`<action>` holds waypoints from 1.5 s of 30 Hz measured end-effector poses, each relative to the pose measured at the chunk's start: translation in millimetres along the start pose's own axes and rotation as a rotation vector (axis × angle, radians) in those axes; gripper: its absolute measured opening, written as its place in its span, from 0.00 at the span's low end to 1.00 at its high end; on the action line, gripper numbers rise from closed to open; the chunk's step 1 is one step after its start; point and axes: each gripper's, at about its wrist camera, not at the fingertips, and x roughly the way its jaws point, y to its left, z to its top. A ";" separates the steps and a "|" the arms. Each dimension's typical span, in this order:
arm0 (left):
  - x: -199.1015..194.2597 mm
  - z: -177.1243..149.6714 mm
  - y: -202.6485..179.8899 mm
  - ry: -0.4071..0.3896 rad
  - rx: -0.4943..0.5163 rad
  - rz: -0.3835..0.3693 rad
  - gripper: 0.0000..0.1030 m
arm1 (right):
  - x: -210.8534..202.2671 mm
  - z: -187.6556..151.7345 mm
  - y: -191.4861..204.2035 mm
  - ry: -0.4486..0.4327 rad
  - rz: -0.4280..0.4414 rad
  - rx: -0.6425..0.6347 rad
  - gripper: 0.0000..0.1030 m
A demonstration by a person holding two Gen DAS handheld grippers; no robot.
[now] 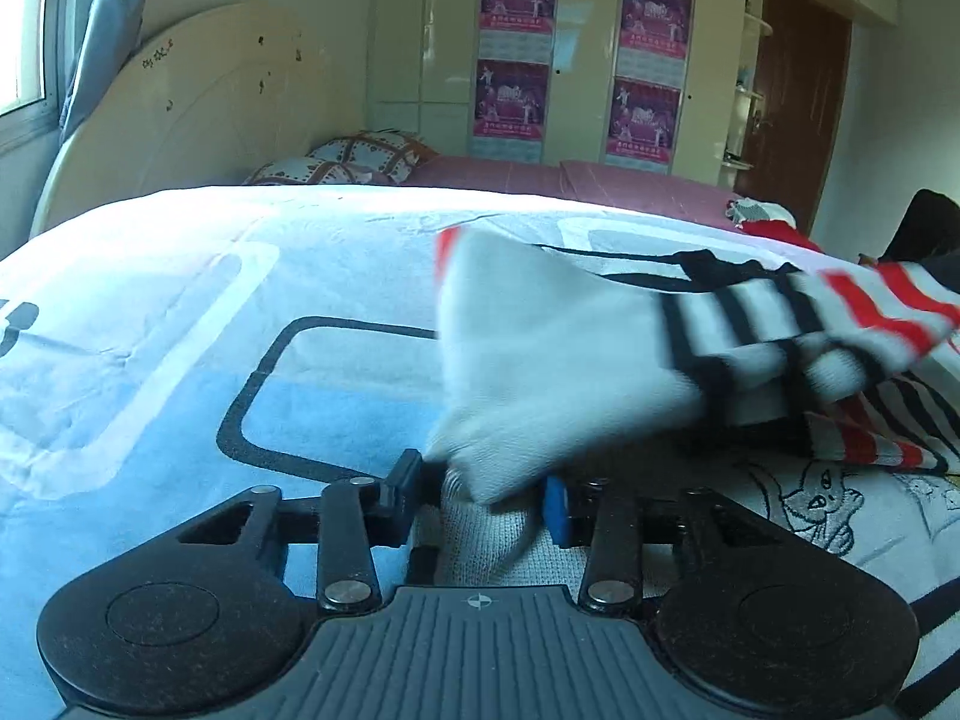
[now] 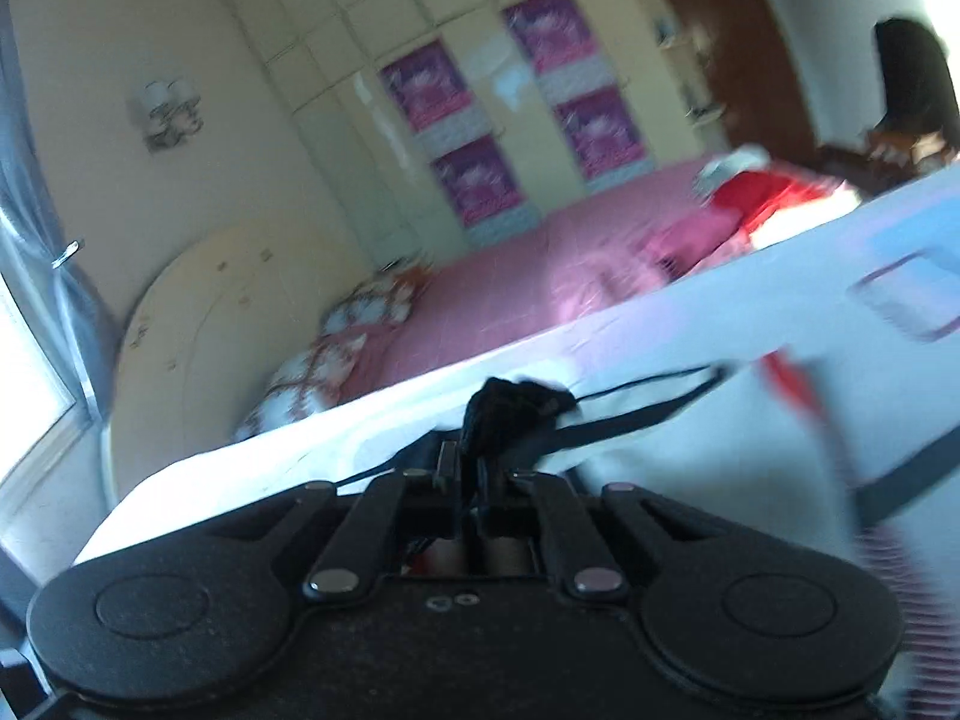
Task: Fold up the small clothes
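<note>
A white knit garment (image 1: pixel 558 354) with black and red stripes hangs lifted over the bed cover (image 1: pixel 150 330), its striped end stretched off to the right. Its white lower corner drops between the jaws of my left gripper (image 1: pixel 480 495). Those jaws stand apart, and the blue pad (image 1: pixel 557 510) does not press on the cloth. In the right wrist view my right gripper (image 2: pixel 474 468) is shut on a bunched black edge of the garment (image 2: pixel 510 405). The rest of the garment (image 2: pixel 690 456) trails to the right, blurred, with a red stripe showing.
Beyond the white and blue cover lies a pink sheet (image 1: pixel 540 177) with patterned pillows (image 1: pixel 360 159) by the rounded headboard (image 1: pixel 198 114). Red clothes (image 2: pixel 762 192) are piled at the bed's far right. A wardrobe with posters (image 1: pixel 516 60) and a brown door (image 1: pixel 792 108) stand behind.
</note>
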 end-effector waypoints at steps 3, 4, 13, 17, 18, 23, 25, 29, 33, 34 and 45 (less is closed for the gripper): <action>0.7 1.6 -0.5 0.004 0.001 -0.008 0.36 | -2.0 -15.0 -27.8 0.061 -0.110 -0.002 0.06; 1.2 1.2 -0.7 0.005 0.002 -0.009 0.36 | 2.0 -19.3 -35.4 0.088 -0.115 0.020 0.06; -6.5 2.8 1.2 -0.010 -0.016 -0.033 0.24 | 3.1 -23.0 -28.8 0.086 -0.080 0.002 0.06; -20.6 2.6 2.8 -0.079 -0.050 -0.043 0.24 | 11.1 -25.1 -26.9 0.114 -0.093 -0.013 0.07; -20.7 2.5 6.7 -0.072 -0.083 -0.058 0.24 | 11.9 -24.9 -26.4 0.116 -0.092 -0.013 0.07; -8.6 3.6 34.6 0.031 -0.247 -0.119 0.24 | 8.2 -18.4 -9.5 0.103 -0.022 -0.059 0.07; -14.3 8.5 20.0 -0.005 -0.123 -0.065 0.31 | 7.2 -17.6 1.5 0.092 -0.016 -0.107 0.07; -27.5 13.6 -4.2 -0.078 0.036 0.042 0.51 | 6.7 -17.1 1.5 0.094 -0.028 -0.101 0.07; -37.6 16.6 -18.9 -0.138 0.176 0.056 0.54 | 8.0 -21.6 -16.0 0.119 -0.049 -0.032 0.11; -36.4 17.8 -22.7 -0.146 0.219 0.060 0.54 | 9.9 -23.0 -20.8 0.130 -0.055 -0.009 0.17; -20.8 26.4 10.8 -0.113 0.015 -0.013 0.16 | 22.1 -31.0 -28.8 0.132 -0.005 0.100 0.06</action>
